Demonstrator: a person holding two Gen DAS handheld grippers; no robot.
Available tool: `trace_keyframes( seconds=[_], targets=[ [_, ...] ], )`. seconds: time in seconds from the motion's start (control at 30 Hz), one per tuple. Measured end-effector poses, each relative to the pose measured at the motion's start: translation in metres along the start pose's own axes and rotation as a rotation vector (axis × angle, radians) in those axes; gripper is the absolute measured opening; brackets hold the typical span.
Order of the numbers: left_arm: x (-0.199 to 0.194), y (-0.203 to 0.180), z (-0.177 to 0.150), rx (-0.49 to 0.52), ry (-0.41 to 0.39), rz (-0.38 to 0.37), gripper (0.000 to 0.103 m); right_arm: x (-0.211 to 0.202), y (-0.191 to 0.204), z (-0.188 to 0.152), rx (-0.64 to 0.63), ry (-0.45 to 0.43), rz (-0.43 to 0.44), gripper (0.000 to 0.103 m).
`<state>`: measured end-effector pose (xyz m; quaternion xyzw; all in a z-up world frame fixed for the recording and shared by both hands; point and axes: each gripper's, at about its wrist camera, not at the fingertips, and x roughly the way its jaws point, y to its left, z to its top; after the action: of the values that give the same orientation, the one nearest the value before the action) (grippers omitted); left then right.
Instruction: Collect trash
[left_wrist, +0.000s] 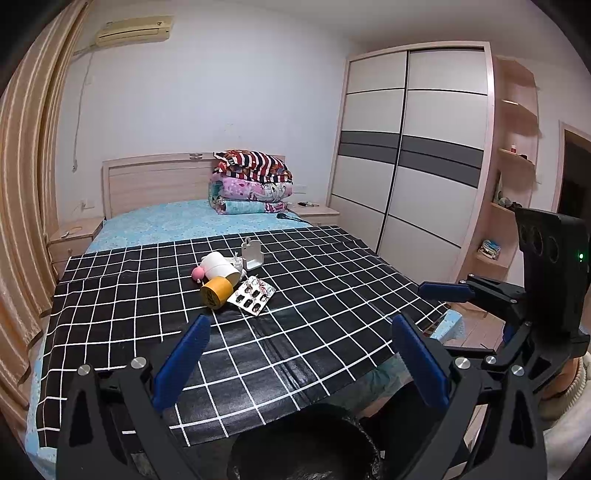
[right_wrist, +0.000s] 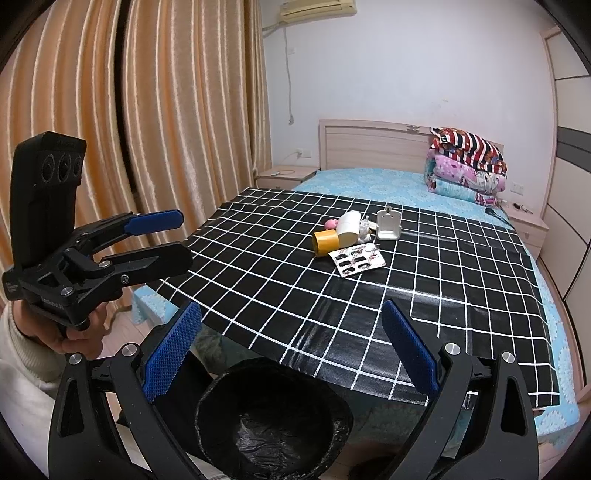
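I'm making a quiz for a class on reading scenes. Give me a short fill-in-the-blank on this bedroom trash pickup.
1. The trash pile lies on a black cloth with a white ____ pattern.
2. The bin below the grippers is lined with a ____ bag.
3. The tape roll is ____ in colour.
4. Both the left gripper and the right gripper are ____.

Missing words: grid; black; yellow; open

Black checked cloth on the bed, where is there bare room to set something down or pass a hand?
The black white-gridded cloth is bare along its near edge above the black-lined bin and across its right side. It is crowded mid-cloth: yellow tape roll, white paper cup, silver blister pack, white plastic holder.
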<state>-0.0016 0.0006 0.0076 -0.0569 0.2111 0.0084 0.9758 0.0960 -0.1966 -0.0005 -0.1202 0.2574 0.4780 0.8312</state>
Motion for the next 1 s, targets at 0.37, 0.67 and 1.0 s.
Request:
trace_keyframes(
  seconds=[0.37, 0.67, 1.0],
  targets=[
    [0.001, 0.0002, 0.0006, -0.005, -0.002, 0.0, 0.095, -0.0001, 0.001, -0.0004, -0.001, -0.001, -0.001, 0.099],
    [0.0002, 0.0006, 0.0003, -0.006, -0.005, -0.002, 0.095, 0.0002, 0.0016, -0.0012, -0.007, -0.003, 0.0, 0.099],
    [0.0001, 0.0014, -0.0001, -0.008, -0.007, -0.004, 0.095, 0.0002, 0.002, -0.0012, -0.01, -0.005, 0.0, 0.099]
  ],
)
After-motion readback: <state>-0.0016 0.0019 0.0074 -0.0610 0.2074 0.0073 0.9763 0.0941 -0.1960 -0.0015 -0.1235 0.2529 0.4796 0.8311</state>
